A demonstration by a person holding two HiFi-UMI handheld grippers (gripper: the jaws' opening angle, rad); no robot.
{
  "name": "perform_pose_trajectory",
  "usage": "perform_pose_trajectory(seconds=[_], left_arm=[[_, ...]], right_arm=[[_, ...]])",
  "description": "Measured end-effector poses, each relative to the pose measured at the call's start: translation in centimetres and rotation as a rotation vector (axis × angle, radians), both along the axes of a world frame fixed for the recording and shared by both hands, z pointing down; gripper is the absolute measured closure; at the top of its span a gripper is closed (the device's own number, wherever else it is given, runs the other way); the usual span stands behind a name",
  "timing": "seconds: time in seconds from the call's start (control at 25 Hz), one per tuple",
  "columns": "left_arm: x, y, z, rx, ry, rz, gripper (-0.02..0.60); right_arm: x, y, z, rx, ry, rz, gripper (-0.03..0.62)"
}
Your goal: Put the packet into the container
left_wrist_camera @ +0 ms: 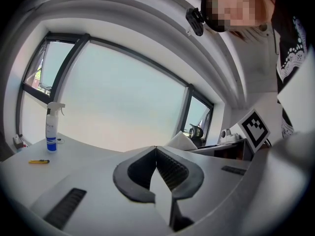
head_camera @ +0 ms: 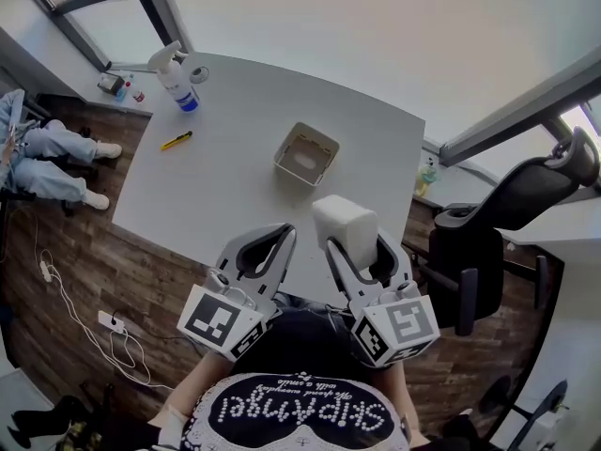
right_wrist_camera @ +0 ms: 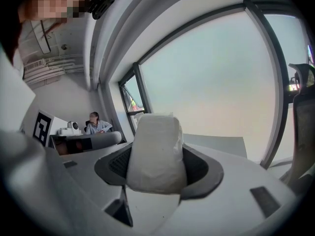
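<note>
spray bottle [head_camera: 178, 78] upright on the table [head_camera: 235, 163]; yellow tool [head_camera: 176, 140] lying near it

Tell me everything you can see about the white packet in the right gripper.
The packet is plain white, soft-looking and puffy. It is clamped between the dark ribbed jaws of the right gripper, its top sticking out beyond them, held above the near edge of the table, short of the container. Nothing else touches it.
</note>
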State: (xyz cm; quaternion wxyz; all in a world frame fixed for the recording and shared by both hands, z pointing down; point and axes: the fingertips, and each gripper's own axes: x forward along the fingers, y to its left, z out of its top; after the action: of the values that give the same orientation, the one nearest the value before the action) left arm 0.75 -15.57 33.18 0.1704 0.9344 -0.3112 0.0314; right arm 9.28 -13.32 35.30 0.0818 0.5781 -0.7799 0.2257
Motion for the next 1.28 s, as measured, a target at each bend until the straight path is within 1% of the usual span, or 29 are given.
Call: perform_pose_trajectory(seconds=[0.24, 0.4, 0.6, 0.76, 1.04, 1.28], left_arm=[[-1.0, -1.2, 0.4, -0.012, -0.002, -0.029, 0.574], [-1.1, -1.7, 0.4, -0.015, -0.003, -0.030, 0.574], [-1.3, -2.5, 0.6, -0.022, -0.003, -0.037, 0.574], [-1.5, -3.0, 0.9, -0.022, -0.016, -0.041, 0.574], [-2.2, -3.8, 1.6, -0.041, -0.025, -0.058, 0.574], [-2.6, -4.6, 1.9, -0.050, -0.028, -0.072, 0.574]], right_arm=[[0.1, -1.0, 0.2, -0.010, 0.018, 0.004, 0.318], [0.1, -2.2, 0.1, 0.007, 0.041, -0.014, 0.316], [0.2, -5.0, -0.1, 0.038, 0.075, -0.030, 0.316], [0.4, -7.6, -0.1, 0.051, 0.086, -0.044, 0.316], [0.2, -11.3, 1.4, 0.039, 0.086, -0.057, 0.316], [0.1, -13.9, 3.7, 0.006, 0.104, -0.072, 0.316]])
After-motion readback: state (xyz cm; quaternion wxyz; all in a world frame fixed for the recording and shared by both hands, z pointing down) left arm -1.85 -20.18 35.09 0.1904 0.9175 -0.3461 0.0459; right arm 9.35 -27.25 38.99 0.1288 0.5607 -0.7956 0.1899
